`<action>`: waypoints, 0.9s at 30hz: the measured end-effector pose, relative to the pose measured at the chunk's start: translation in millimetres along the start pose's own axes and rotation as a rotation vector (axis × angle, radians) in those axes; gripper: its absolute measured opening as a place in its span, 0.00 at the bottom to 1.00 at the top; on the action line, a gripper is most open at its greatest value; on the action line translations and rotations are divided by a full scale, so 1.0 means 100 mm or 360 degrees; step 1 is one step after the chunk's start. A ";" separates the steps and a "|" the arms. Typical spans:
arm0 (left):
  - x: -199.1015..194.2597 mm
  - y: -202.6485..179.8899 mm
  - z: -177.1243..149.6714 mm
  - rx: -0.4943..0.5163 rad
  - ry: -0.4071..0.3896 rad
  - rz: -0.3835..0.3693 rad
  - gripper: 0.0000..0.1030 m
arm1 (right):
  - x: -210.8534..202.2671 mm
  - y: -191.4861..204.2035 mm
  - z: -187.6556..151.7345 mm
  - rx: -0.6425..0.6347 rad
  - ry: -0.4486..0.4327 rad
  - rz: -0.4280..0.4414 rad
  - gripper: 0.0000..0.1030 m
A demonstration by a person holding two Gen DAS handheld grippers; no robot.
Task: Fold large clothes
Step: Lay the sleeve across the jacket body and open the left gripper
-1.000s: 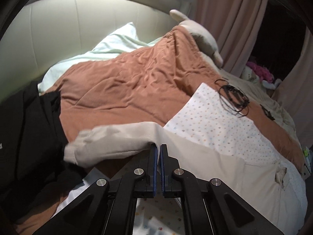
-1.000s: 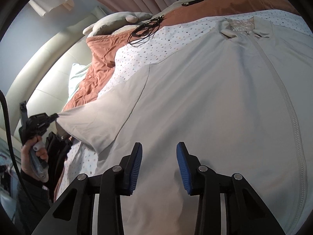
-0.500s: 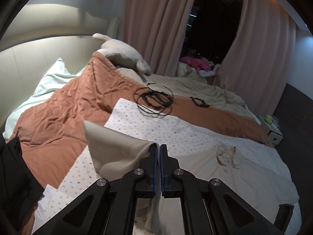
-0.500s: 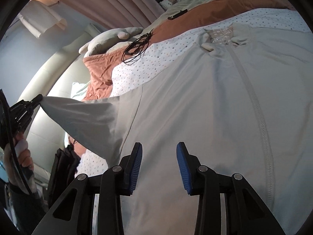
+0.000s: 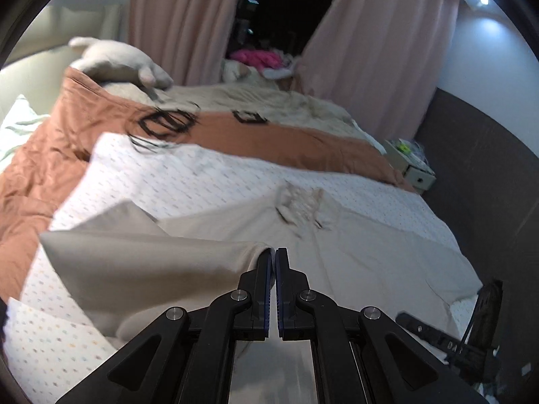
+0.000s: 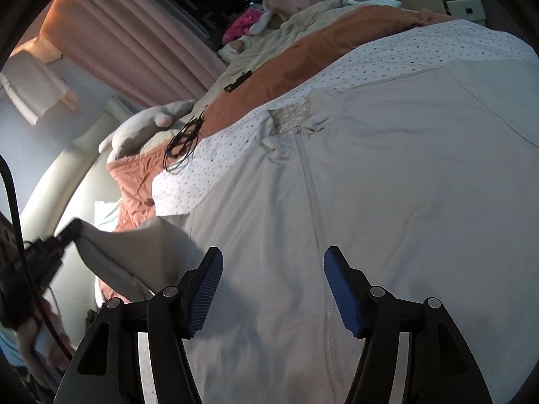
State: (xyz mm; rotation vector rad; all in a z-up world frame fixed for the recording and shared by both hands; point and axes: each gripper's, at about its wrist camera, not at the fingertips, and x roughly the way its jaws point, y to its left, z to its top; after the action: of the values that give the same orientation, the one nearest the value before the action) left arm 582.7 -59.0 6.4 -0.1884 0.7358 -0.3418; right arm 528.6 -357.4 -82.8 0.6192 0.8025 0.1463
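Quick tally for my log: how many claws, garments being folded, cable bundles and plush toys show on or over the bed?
Claws: 2, the left claw shut on the beige garment's sleeve, the right claw open.
Beige garment: 1
Black cable bundle: 1
Pale plush toy: 1
Total: 5

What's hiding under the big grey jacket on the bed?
A white dotted sheet shows around the grey jacket and seems to run beneath it. Anything else under there is covered. The left gripper lifts one sleeve.
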 end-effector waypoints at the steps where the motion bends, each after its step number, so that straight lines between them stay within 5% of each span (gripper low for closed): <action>1: 0.07 -0.06 -0.04 -0.0005 0.0046 -0.0028 0.02 | -0.02 -0.04 0.02 0.0015 -0.0006 0.0003 0.61; 4: 0.29 -0.20 -0.14 -0.0027 0.0196 -0.0107 0.15 | -0.06 -0.11 0.05 0.0051 -0.0019 0.0015 0.61; 6: 0.37 -0.27 -0.20 -0.0055 0.0256 -0.0197 0.57 | -0.08 -0.12 0.05 0.0059 -0.0021 0.0027 0.61; 9: 0.26 -0.33 -0.32 -0.0079 0.0191 -0.0220 0.82 | -0.09 -0.11 0.05 0.0054 -0.0022 0.0043 0.61; 14: -0.09 -0.19 -0.42 -0.0250 0.0045 -0.0216 0.82 | -0.09 -0.02 0.03 0.0033 -0.0027 0.0077 0.61; 27: -0.87 0.47 -0.74 -0.0532 -0.0280 0.0331 0.82 | 0.01 0.62 -0.17 -0.0292 -0.0051 0.0223 0.61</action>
State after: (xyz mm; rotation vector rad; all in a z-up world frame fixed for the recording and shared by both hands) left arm 483.5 13.4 -7.2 -0.4485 0.6280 -0.0008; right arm 523.8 -298.6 -57.7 0.5024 0.7054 0.3337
